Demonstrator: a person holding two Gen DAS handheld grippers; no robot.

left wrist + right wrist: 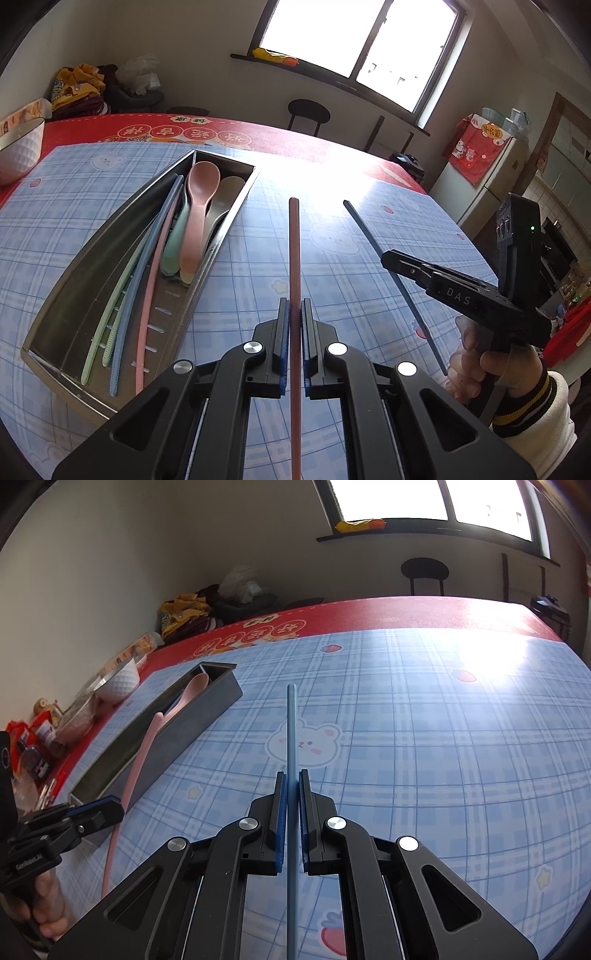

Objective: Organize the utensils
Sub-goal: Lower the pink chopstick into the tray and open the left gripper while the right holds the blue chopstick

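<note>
The left gripper (294,317) clamps a pink chopstick (294,258) above the table mat (240,258), right of the metal tray (221,236). Only the right wrist view shows the right gripper (293,790) pinching a blue chopstick (291,731); only the left reveals the tray's spoons (195,206).

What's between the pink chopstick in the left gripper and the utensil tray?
Only bare blue plaid mat lies between the pink chopstick and the utensil tray; the left wrist view shows this.
</note>
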